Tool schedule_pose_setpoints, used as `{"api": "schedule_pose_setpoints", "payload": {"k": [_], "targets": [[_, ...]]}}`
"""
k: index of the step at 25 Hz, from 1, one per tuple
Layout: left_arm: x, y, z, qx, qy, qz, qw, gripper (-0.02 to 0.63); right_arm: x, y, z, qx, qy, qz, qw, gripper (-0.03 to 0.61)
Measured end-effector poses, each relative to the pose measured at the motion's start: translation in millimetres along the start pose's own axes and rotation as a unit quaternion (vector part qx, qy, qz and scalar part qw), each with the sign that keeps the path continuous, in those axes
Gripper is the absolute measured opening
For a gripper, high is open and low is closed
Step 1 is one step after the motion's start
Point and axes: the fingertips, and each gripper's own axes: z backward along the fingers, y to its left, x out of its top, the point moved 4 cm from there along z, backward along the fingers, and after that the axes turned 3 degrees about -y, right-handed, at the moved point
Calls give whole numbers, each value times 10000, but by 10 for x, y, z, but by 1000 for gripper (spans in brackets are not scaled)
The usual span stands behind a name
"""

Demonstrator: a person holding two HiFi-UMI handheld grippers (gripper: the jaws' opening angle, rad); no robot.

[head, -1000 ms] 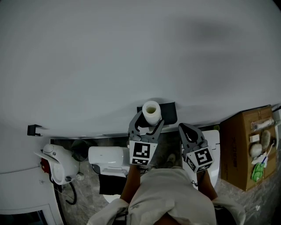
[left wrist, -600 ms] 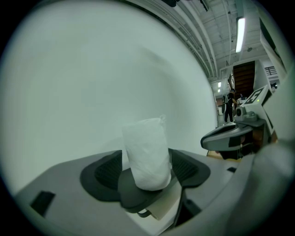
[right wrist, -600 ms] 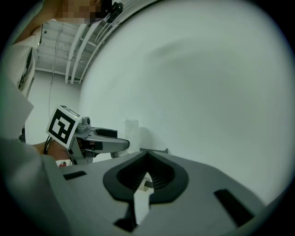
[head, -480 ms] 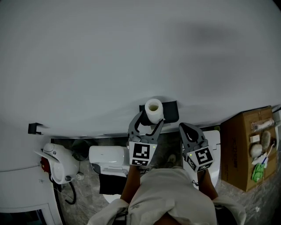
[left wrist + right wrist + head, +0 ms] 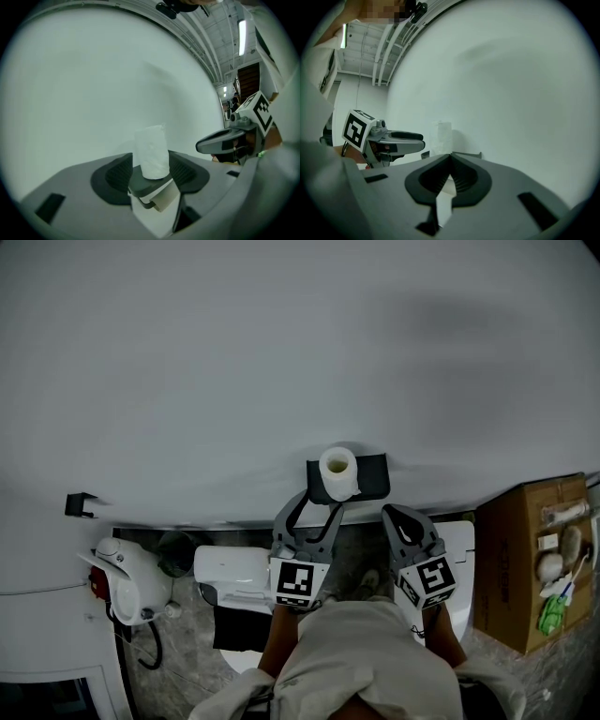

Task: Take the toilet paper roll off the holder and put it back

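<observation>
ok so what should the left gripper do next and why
Probably open the left gripper wider and ease it forward until its fingers flank the toilet paper roll, if it is still to come off. The roll stands upright on the holder, in line with the gap, but the head view shows the fingers short of it, having just been closing on nothing.

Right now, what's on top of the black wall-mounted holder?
A white toilet paper roll stands upright on the flat top of the black wall-mounted holder. The left gripper view shows a beige cardboard tube hanging beneath it. The roll covers the surface under its base.
</observation>
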Motion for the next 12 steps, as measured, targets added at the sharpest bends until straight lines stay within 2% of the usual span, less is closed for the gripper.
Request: {"api": "schedule_pose_setpoints", "payload": {"k": [12], "targets": [[-45,-58,83,37,11,117,9999,230,-57,14,-48,185,34,-59,9998,-5]]}}
